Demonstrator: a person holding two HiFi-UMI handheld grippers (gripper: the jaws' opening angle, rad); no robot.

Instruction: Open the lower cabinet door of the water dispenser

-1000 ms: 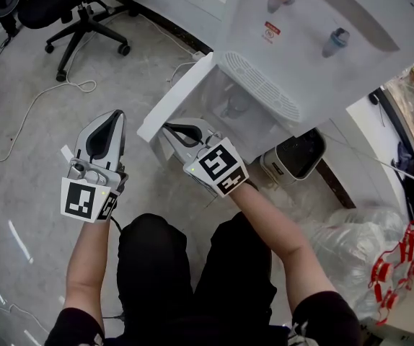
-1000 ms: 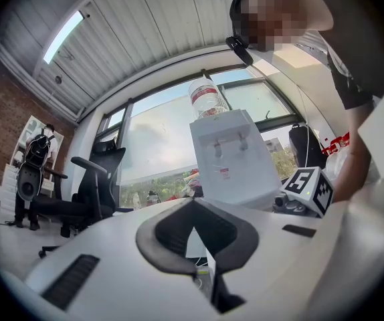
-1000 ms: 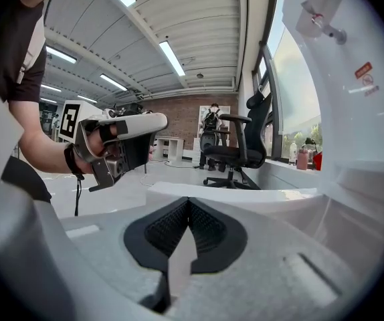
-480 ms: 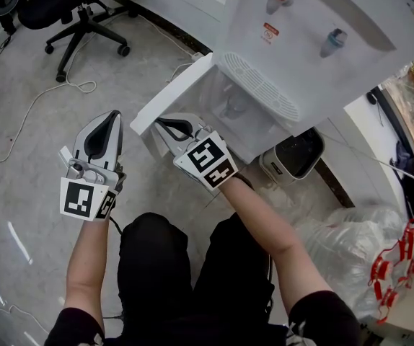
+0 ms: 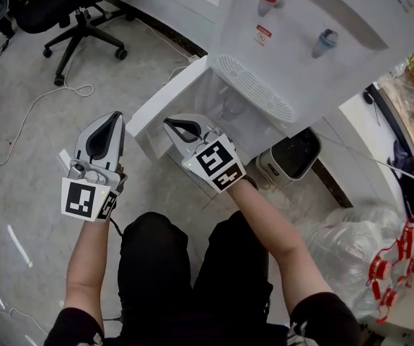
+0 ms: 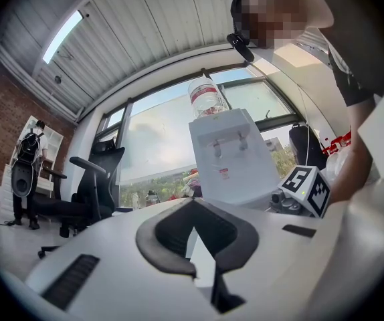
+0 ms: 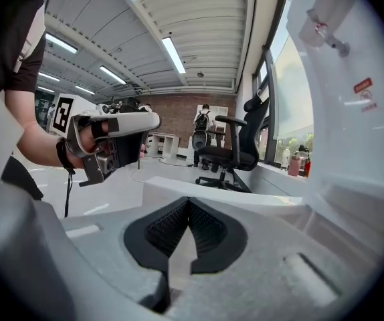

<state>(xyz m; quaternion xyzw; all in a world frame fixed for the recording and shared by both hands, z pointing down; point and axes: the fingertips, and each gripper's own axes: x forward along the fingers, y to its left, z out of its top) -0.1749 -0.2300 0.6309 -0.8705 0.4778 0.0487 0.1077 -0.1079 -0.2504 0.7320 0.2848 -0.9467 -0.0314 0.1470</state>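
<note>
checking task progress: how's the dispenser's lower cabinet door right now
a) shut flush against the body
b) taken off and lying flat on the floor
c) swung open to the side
c: the lower cabinet door stands swung out from the water dispenser, hinged at one side, and the compartment behind it is exposed.

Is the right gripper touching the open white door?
Cannot tell. In the head view the right gripper overlaps the cabinet door; the right gripper view shows the door ahead, with no plain contact or gap.
</note>
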